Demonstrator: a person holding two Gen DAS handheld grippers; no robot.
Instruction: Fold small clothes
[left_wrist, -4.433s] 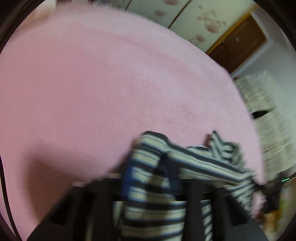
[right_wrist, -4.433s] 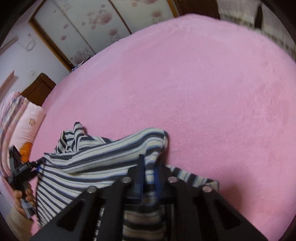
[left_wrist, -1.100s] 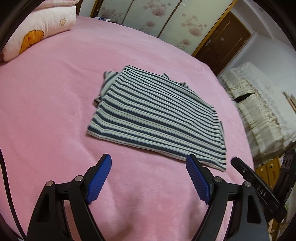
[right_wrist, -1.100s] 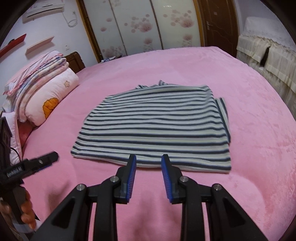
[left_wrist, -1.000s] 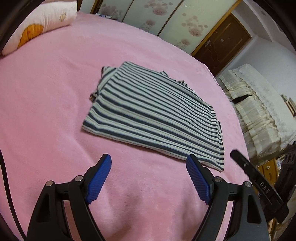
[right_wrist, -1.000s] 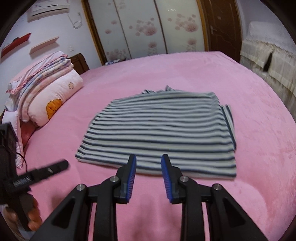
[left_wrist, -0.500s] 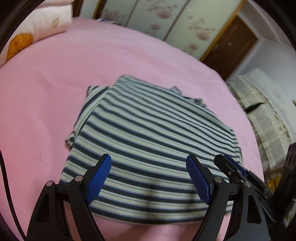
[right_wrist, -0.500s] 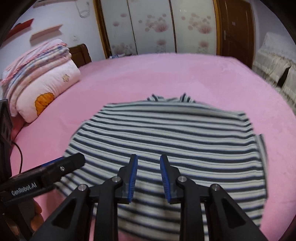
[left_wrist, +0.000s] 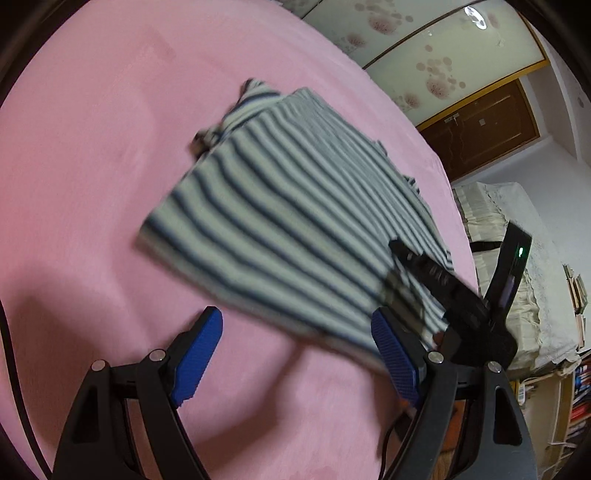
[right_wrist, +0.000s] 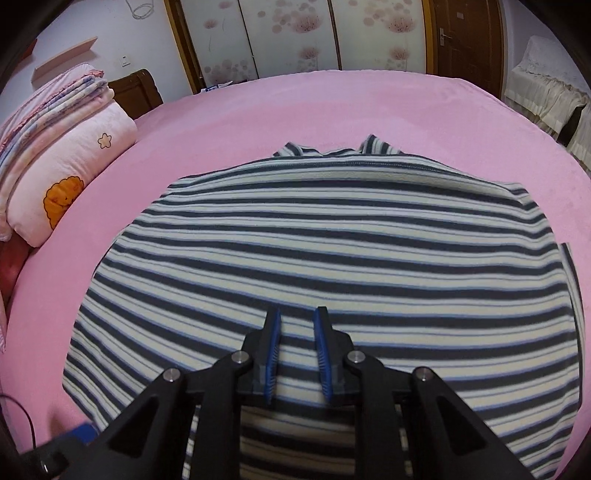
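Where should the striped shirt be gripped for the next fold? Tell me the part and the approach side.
Probably the near hem of the striped shirt, coming from the bare pink blanket in front. The shirt lies flat, so only its edges offer a lip. The right gripper, jaws just narrowing, hovers above the middle; the left gripper is open at that hem.

Navy-and-cream striped garment (right_wrist: 332, 240) on pink bedspread (right_wrist: 369, 107); black grippers with blue fingers (right_wrist: 272, 354).

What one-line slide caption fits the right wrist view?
Right gripper, jaws narrowed, poised over a folded striped shirt on a pink bed.
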